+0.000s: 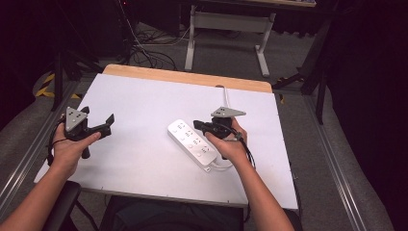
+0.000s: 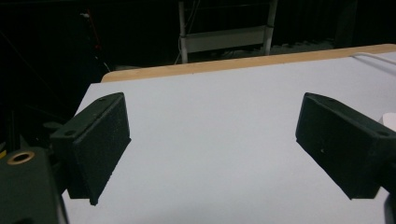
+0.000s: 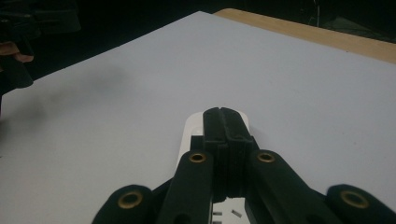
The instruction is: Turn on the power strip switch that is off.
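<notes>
The right gripper (image 3: 225,122), jaws pressed together (nothing between), is hovering over the power strip (image 1: 192,143); the left gripper (image 2: 212,140) is waiting wide open. Next probably calls for pressing a switch.

The power strip (image 1: 193,143) looks like smooth white plastic with a slight gloss. The table (image 1: 144,159) has a matt white top, with bare pale wood along its far edge. Right gripper (image 3: 225,122): matt black ribbed pads, brass-coloured eyelets.
</notes>
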`<state>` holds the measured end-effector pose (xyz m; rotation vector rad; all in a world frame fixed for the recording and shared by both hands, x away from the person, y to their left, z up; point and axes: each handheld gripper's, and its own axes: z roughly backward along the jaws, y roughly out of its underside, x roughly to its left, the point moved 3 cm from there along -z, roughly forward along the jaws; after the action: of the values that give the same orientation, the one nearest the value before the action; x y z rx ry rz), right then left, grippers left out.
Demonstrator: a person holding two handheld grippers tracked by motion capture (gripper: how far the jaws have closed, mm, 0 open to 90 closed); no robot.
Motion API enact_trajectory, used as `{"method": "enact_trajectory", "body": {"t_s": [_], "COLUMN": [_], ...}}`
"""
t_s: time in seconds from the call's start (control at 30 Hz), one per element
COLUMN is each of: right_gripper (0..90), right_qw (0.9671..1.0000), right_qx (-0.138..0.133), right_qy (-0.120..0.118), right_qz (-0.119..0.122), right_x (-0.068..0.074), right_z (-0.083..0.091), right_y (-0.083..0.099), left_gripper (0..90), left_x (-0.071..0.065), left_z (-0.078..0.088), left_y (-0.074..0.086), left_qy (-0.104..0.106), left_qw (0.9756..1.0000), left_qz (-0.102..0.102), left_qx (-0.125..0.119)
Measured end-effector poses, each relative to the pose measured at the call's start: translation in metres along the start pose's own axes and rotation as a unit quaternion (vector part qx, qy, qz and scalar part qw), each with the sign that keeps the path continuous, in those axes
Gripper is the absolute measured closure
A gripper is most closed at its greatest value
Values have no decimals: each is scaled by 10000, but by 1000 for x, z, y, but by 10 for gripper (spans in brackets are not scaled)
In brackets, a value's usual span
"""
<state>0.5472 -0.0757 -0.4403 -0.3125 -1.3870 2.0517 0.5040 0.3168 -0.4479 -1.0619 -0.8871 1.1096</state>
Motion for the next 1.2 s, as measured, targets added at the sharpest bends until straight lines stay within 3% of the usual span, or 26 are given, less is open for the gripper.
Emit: {"method": "enact_trajectory", "body": {"t_s": [0.37, 0.93, 1.2], "right_gripper": [790, 710, 721], "right_qw": [9997, 9991, 9989], "right_qx": [-179, -372, -414], "right_qy": [-12, 54, 117], "right_qz": [-177, -170, -183], "right_x": [-4, -10, -14], "right_z": [5, 12, 30], "right_y": [0, 1, 12], "left_gripper": [107, 107, 107], "left_x": [0, 0, 0], "left_z": [0, -1, -1], "left_y": [0, 0, 0], "left_qy": [-6, -4, 3], "left_qw": [10000, 10000, 10000], "left_qz": [-2, -10, -10], "left_qx": [1, 0, 1]}}
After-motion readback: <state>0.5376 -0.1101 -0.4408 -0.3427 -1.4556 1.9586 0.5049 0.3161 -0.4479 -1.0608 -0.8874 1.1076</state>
